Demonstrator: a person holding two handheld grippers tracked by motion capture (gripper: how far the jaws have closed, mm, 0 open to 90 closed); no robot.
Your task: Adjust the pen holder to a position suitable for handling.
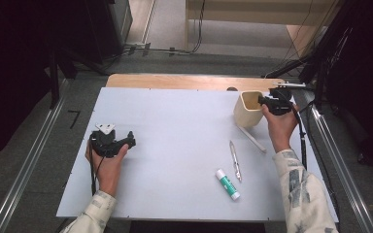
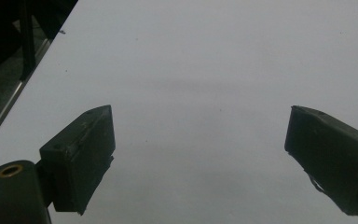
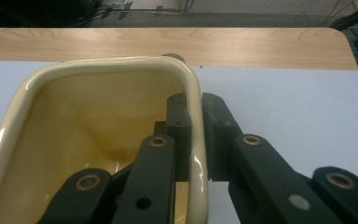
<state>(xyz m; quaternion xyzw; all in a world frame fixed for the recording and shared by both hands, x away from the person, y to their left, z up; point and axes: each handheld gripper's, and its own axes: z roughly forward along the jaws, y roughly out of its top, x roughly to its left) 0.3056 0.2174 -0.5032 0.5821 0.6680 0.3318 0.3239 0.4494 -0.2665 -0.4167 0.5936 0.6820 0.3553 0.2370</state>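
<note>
A cream square cup (image 1: 248, 108) stands at the back right of the white board. My right gripper (image 1: 262, 101) is shut on its right wall: in the right gripper view one jaw sits inside the cup (image 3: 74, 121) and the other outside, pinching the rim, with the gripper (image 3: 195, 109) at that wall. My left gripper (image 1: 130, 140) rests at the left of the board, held in a hand. In the left gripper view its jaws stand wide apart, the gripper (image 2: 200, 126) open over bare white surface with nothing between them.
A silver pen (image 1: 235, 160) and a green-and-white glue stick (image 1: 228, 184) lie near the board's front right. A pale thin stick (image 1: 252, 138) lies just in front of the cup. The wooden table edge (image 1: 189, 80) runs behind the white board (image 1: 175, 145).
</note>
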